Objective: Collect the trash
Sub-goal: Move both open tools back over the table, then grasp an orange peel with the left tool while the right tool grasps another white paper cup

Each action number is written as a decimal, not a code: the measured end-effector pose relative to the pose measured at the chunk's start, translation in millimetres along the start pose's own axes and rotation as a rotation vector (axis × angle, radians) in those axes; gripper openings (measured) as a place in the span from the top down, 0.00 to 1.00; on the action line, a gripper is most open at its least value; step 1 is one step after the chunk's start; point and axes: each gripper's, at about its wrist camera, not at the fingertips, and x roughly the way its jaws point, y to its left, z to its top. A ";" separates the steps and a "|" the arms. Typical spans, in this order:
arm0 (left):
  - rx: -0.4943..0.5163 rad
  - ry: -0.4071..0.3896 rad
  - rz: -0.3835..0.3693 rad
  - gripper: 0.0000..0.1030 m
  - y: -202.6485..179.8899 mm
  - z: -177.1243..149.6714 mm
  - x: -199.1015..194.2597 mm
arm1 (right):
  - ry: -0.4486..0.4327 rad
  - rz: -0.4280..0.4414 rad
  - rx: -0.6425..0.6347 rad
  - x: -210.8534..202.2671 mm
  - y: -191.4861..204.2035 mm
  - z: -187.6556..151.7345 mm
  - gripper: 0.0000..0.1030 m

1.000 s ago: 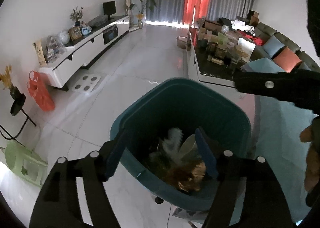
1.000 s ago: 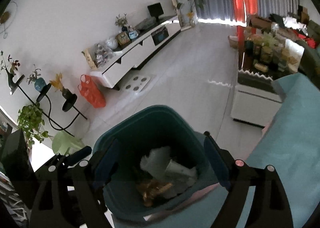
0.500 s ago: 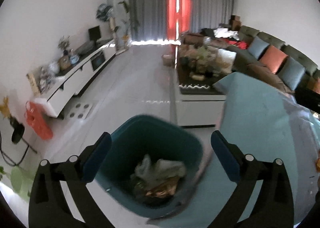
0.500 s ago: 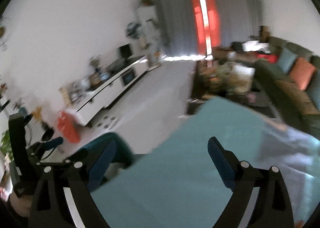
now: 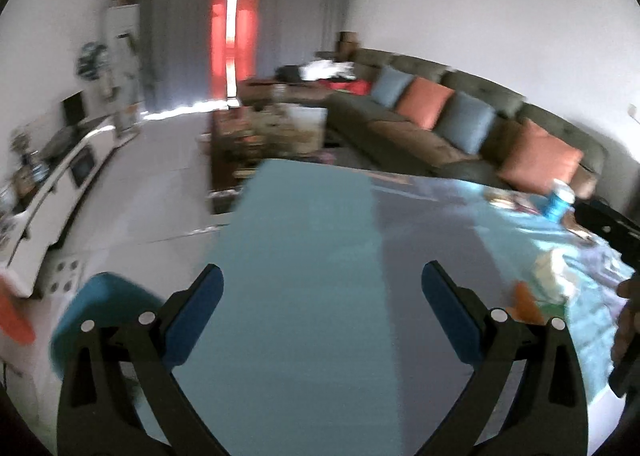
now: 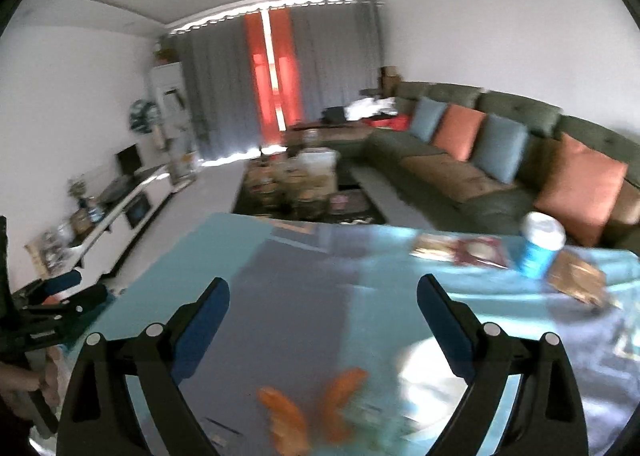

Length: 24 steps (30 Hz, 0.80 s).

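My left gripper (image 5: 322, 290) is open and empty above the light blue tablecloth (image 5: 312, 240). The teal trash bin (image 5: 100, 304) shows only as a rim at the lower left, beside the table. My right gripper (image 6: 322, 296) is open and empty over the table, above orange peel pieces (image 6: 312, 412); they also show in the left wrist view (image 5: 526, 302). A crumpled white wrapper (image 5: 554, 272) lies to the right. A blue and white cup (image 6: 540, 250) stands at the far right edge, with flat snack packets (image 6: 460, 250) and a brown packet (image 6: 578, 282) around it. The frames are blurred.
A dark green sofa (image 6: 480, 160) with orange and blue cushions runs behind the table. A cluttered coffee table (image 6: 300, 184) stands beyond the table's far edge. A white TV cabinet (image 5: 52, 184) lines the left wall. The left gripper appears at the left edge of the right wrist view (image 6: 52, 296).
Both grippers have swung up and right, from over the trash bin to over the table. The bin has slid out to the lower left. Table litter has come into view.
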 end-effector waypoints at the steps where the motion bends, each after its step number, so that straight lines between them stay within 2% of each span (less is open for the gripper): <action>1: 0.014 0.006 -0.031 0.05 -13.9 -1.8 1.8 | 0.001 -0.025 0.011 -5.3 -12.8 -6.0 0.11; 7: 0.112 0.073 -0.178 0.05 -100.7 -22.9 23.4 | 0.049 -0.092 0.065 -8.2 -55.9 -34.8 0.11; 13: 0.158 0.172 -0.271 0.05 -152.0 -49.7 58.2 | 0.133 -0.100 0.071 7.2 -80.4 -53.1 0.11; 18: 0.154 0.163 -0.293 0.05 -161.1 -45.2 77.3 | 0.181 -0.061 0.115 28.5 -90.5 -53.7 0.12; 24: 0.208 0.210 -0.298 0.05 -175.4 -36.7 92.8 | 0.276 -0.028 0.103 59.5 -90.0 -50.8 0.17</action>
